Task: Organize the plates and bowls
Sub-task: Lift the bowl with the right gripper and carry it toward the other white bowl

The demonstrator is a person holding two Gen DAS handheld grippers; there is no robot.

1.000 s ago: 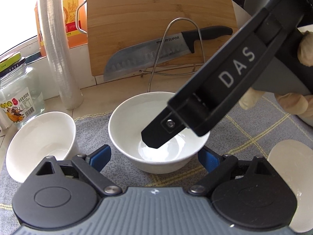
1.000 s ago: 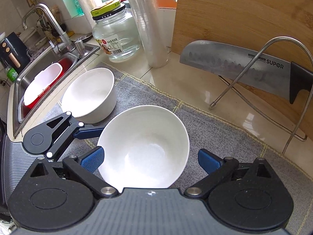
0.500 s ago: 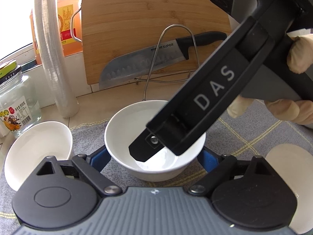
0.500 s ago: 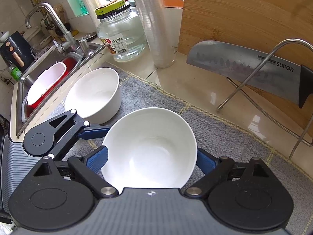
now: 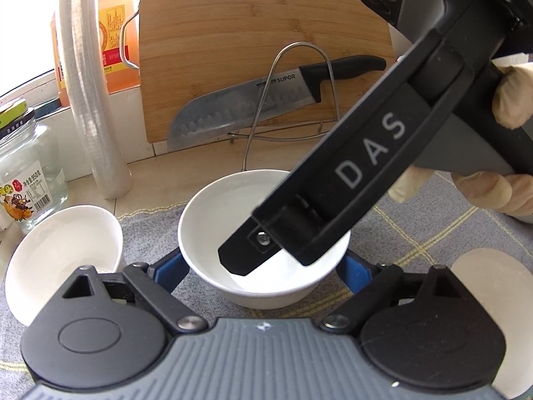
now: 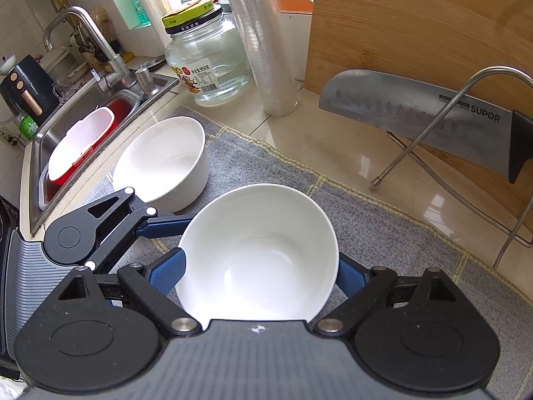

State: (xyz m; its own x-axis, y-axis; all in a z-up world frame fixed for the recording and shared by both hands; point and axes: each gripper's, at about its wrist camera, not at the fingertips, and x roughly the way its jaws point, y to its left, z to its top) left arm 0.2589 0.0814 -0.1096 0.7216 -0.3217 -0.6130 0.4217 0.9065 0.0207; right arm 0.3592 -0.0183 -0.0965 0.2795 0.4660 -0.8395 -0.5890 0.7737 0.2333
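A white bowl (image 5: 233,220) sits on the grey cloth, seen also in the right wrist view (image 6: 260,253). Both grippers straddle it. My left gripper (image 5: 263,271) has its blue pads against the bowl's two sides. My right gripper (image 6: 261,273) also has its blue pads at the bowl's sides, and its black body (image 5: 349,180) reaches over the bowl in the left wrist view. A second white bowl (image 5: 63,256) stands to the left on the cloth (image 6: 163,163). A white plate (image 5: 493,306) lies at the right edge.
A knife (image 5: 266,106) leans on a wire rack (image 5: 293,100) against a wooden cutting board (image 5: 260,43) behind the bowls. A glass jar (image 6: 206,63), a roll of film (image 6: 263,40) and an orange bottle (image 5: 113,50) stand behind. A sink (image 6: 83,126) lies far left.
Both grippers have moved in closer on the middle bowl, and the pads of each have narrowed to the bowl's sides. The bowls have stayed on the cloth.
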